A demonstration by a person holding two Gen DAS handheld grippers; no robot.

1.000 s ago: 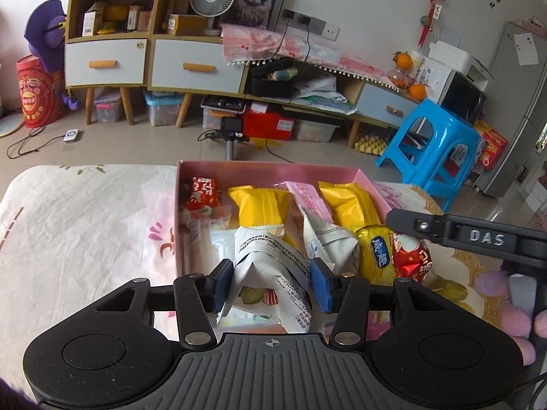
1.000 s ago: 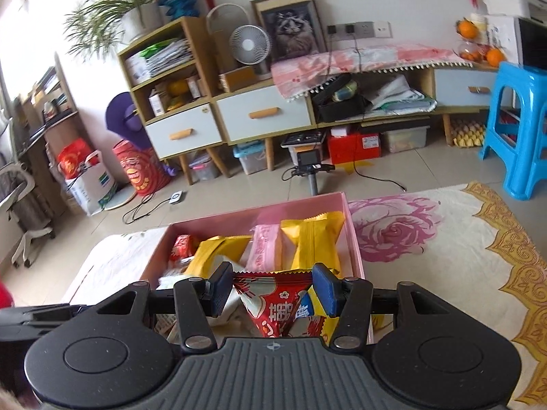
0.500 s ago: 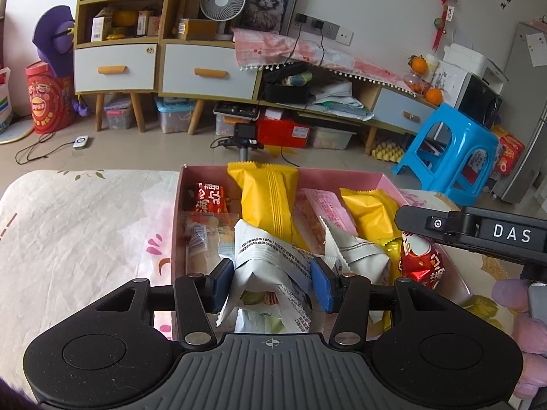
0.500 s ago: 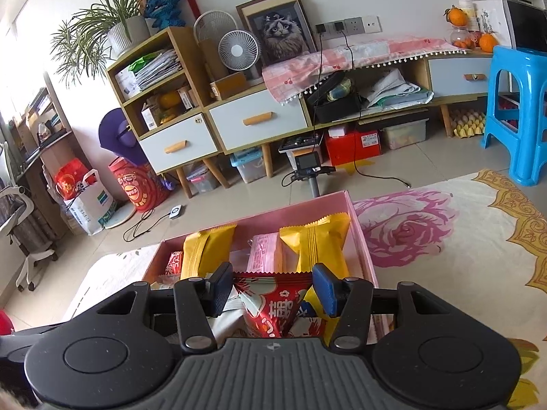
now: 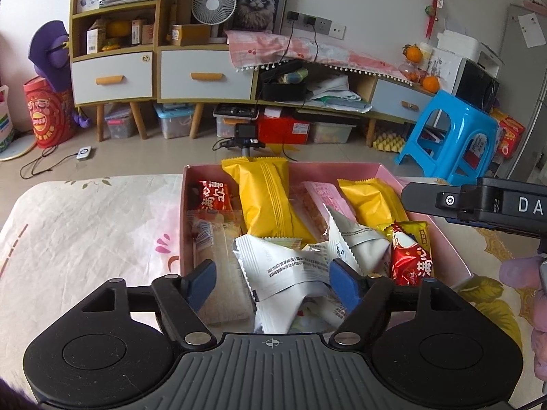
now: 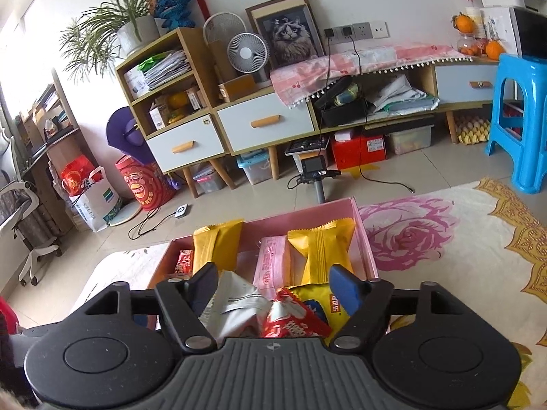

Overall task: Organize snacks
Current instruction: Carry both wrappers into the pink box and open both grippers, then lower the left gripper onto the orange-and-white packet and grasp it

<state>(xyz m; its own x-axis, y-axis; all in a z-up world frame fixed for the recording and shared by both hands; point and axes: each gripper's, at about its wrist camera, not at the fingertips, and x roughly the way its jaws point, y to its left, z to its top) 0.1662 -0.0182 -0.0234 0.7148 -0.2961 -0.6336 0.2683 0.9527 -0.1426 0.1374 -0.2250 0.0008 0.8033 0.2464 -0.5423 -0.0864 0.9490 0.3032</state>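
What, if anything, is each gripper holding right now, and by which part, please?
Nothing is held. Both the left gripper and the right gripper have just opened, releasing the white packet and the red packet into the pink box.

Behind the bench you have a low wooden cabinet [image 6: 218, 130] with white drawers, a small white fan [image 6: 247, 52] and a framed cat picture [image 6: 290, 34] standing on top of it. A bright blue plastic stool [image 5: 454, 133] stands on the tiled floor to your right, near oranges [image 5: 429, 83] beside a black microwave [image 5: 478, 85]. A potted plant [image 6: 116, 30] sits on the tall shelf at the left.
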